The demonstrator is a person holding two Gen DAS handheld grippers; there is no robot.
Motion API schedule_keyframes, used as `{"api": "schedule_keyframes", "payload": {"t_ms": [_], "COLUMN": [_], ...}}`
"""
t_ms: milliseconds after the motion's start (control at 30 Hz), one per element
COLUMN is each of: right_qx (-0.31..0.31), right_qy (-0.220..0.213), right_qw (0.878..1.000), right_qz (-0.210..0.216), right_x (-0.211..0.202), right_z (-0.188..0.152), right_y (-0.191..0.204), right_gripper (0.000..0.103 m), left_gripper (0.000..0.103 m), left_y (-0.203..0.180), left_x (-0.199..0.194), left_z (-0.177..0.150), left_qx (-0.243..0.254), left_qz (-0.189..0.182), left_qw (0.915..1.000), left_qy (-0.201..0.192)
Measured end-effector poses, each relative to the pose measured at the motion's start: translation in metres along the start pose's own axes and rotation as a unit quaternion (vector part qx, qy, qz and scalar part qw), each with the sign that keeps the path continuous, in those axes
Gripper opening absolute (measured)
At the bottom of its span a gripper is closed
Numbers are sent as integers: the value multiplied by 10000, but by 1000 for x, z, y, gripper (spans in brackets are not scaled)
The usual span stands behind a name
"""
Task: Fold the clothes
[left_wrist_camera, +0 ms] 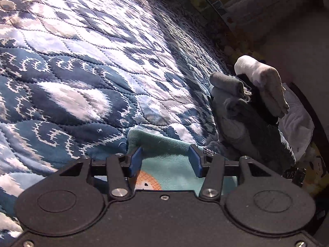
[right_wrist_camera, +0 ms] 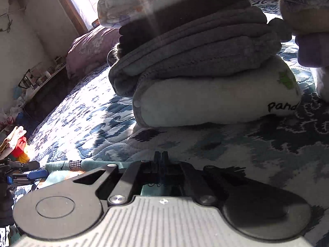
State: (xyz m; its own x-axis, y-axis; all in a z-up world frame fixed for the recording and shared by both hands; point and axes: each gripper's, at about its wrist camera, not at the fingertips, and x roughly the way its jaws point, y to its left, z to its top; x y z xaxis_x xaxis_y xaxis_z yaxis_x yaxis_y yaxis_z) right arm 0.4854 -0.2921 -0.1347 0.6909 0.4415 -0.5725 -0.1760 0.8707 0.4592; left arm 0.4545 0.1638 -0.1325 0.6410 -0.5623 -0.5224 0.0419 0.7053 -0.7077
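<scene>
Left tongs [left_wrist_camera: 165,157] gape over teal garment [left_wrist_camera: 164,144]; right tongs [right_wrist_camera: 161,160] seemingly closed.

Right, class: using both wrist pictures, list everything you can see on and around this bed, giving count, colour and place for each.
Quilt: one, blue and white patterned, covering the bed.
Teal garment: one, teal with an orange print, flat on the quilt under both grippers.
Stack of folded clothes: one pile, grey, dark and white layers, on the quilt ahead of the right gripper.
White folded item: one, lettered "pand", at the bottom of the stack.
Pillow: one, purple, near the window.
Window: one, bright, behind the bed.
Left gripper: one, blue pads, open over the teal garment.
Right gripper: one, black, shut; whether it pinches cloth is unclear.
</scene>
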Motion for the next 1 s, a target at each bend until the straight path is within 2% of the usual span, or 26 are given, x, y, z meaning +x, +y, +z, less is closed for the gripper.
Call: {"api": "schedule_keyframes", "payload": {"t_ms": [67, 200, 300, 400, 467, 567, 633, 700, 733, 833, 900, 1000], "right_qx": [40, 16, -162, -328, -441, -412, -298, -390, -444, -1256, -1785, -2108], "right_qy": [-243, -505, -512, -485, -473, -459, -431, -362, -326, -238, -249, -129], "right_qw": [9997, 9984, 9976, 9963, 9956, 9961, 9964, 9964, 9964, 9891, 9803, 9718], "right_qz": [0, 248, 431, 625, 674, 626, 668, 659, 652, 725, 813, 1047], "right_x": [-19, -67, -101, -136, -157, -179, -194, -201, -203, -202, -196, -166], "right_z": [3, -7, -33, -72, -102, -144, -177, -199, -209, -222, -224, -215], "right_y": [7, 27, 47, 67, 79, 87, 91, 104, 111, 159, 196, 245], "right_gripper": [11, 11, 11, 11, 12, 12, 12, 12, 12, 12, 12, 12], "left_gripper": [53, 57, 57, 57, 55, 48, 48, 48, 48, 48, 48, 48], "left_y": [-1, -3, -1, 8, 8, -2, 6, 22, 33, 62, 70, 79], "left_x": [-25, -82, -126, -168, -183, -204, -225, -245, -254, -276, -279, -276], "left_z": [-1, -19, -41, -77, -94, -123, -136, -143, -146, -158, -162, -164], "left_qx": [-63, -44, -191, -350, -285, 120, 147, -72, -338, -987, -1148, -1292], "left_qz": [-85, -261, -236, -36, 74, 699, 1282, 1844, 1981, 2114, 2228, 2304], "left_qw": [9996, 9968, 9931, 9889, 9879, 9847, 9738, 9598, 9546, 9418, 9361, 9314], "left_qy": [-260, -750, -1131, -1446, -1521, -1592, -1870, -2113, -2200, -2421, -2467, -2504]}}
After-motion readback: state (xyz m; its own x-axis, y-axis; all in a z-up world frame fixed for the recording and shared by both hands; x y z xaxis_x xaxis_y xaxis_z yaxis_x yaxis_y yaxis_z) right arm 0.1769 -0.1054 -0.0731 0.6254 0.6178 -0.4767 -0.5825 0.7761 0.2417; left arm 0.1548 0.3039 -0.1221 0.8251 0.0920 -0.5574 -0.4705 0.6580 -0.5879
